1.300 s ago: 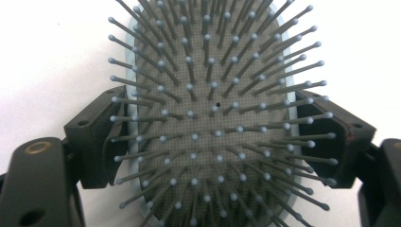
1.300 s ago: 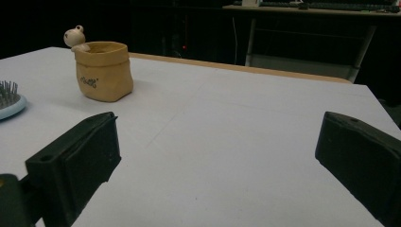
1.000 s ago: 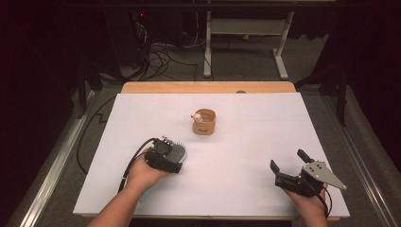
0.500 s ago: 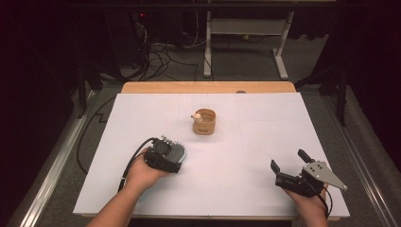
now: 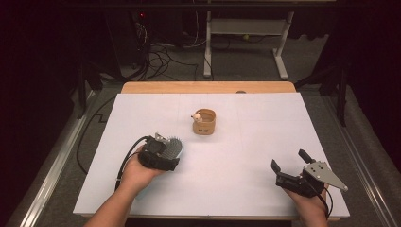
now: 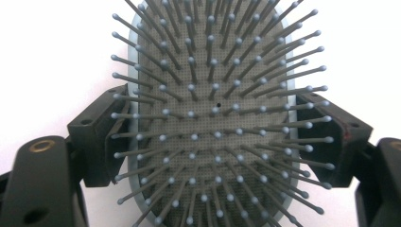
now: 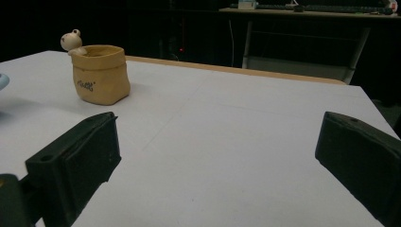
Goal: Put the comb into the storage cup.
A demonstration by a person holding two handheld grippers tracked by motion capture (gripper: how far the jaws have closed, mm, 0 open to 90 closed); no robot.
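— So, what do I have in the left gripper (image 5: 166,152) at the moment?

— A paddle hairbrush (image 6: 213,118). In the left gripper view my two black jaws sit one against each side edge of its blue-grey head, clamped on it, bristles facing up at the camera. I judge that side-on hold is chosen because the flat edges give the pads something firm, while the bristle face would just bend away.

— And where is the brush relative to that tool?

— Straight ahead between the jaws, its head running forward past the fingertips. In the high view the bristled end pokes out just beyond the gripper, low over the white table (image 5: 227,184); I cannot tell whether it touches the surface.

— What about the other hand?

— The right gripper (image 5: 289,164) rests near my edge of the table, jaws spread wide with nothing between them, well apart from the left one. I think it is parked there to stay out of the way until needed.

— Anything ahead of it?

— Ahead and off to its left stands a small tan sack-shaped pot (image 7: 100,73) with a little round-headed figure (image 7: 71,40) perched on its rim. From the left gripper it lies forward and to the right, near but apart. My guess is the brush is bound for it, though that is only a judgement.
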